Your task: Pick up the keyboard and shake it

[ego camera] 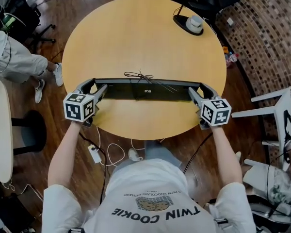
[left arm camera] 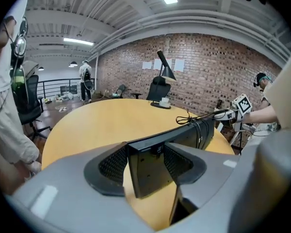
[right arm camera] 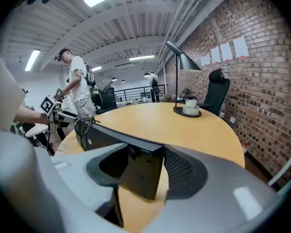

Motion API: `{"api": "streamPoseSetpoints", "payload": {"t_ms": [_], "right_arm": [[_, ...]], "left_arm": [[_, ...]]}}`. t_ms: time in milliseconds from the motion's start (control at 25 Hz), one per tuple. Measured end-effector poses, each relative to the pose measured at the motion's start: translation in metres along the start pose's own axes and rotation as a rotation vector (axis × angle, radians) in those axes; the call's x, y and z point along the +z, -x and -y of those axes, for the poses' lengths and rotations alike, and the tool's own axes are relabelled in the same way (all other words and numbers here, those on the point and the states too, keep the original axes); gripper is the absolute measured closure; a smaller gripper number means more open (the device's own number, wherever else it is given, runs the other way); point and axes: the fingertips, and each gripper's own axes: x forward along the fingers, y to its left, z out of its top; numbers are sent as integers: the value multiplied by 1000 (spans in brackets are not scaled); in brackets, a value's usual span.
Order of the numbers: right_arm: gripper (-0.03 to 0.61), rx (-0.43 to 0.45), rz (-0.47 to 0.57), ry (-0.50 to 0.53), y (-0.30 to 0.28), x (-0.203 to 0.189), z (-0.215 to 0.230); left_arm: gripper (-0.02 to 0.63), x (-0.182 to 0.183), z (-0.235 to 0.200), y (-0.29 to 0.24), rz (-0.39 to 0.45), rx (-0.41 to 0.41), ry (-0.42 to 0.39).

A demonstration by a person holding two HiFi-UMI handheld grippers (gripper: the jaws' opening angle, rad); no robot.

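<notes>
A long black keyboard (ego camera: 145,90) hangs over the near part of the round wooden table (ego camera: 136,33), turned so its underside with a small label faces up. Its coiled cable (ego camera: 144,76) is bundled at the middle. My left gripper (ego camera: 94,86) is shut on the keyboard's left end and my right gripper (ego camera: 198,89) on its right end. In the left gripper view the keyboard's end (left arm camera: 150,171) sits between the two pads, with tabletop showing beneath it. The right gripper view shows the other end (right arm camera: 136,171) clamped the same way.
A black desk lamp base (ego camera: 190,23) with a white cup on it stands at the table's far right. A seated person's leg (ego camera: 14,57) is at the left, a white chair (ego camera: 281,110) at the right. A power strip (ego camera: 94,153) and cables lie on the floor.
</notes>
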Motion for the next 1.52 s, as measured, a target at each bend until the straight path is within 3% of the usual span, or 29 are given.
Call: {"api": "streamPoseSetpoints", "payload": {"t_ms": [360,840,1000,1240,1320,1520], "right_arm": [[345,-85,20,81,43,-28,-25],[345,-225,23,261,83,-70,-54],[345,-289,-42,403,86,-84,-62],[347,-364,-242,775,72,-123,-73],[357,-347,-281,838,68,-135,-76],[387,-303,-348,875,57,-155,-77]], "left_arm": [[368,-15,23,36,19,25,-145],[399,-66,47,75,-40,70,-375],[400,-72,52,77,-76,103,-485],[430,-111,72,65,-198,133,-777],[500,-116,78,61,-198,149,-798],[511,-127,83,53,-254,170,-809]]}}
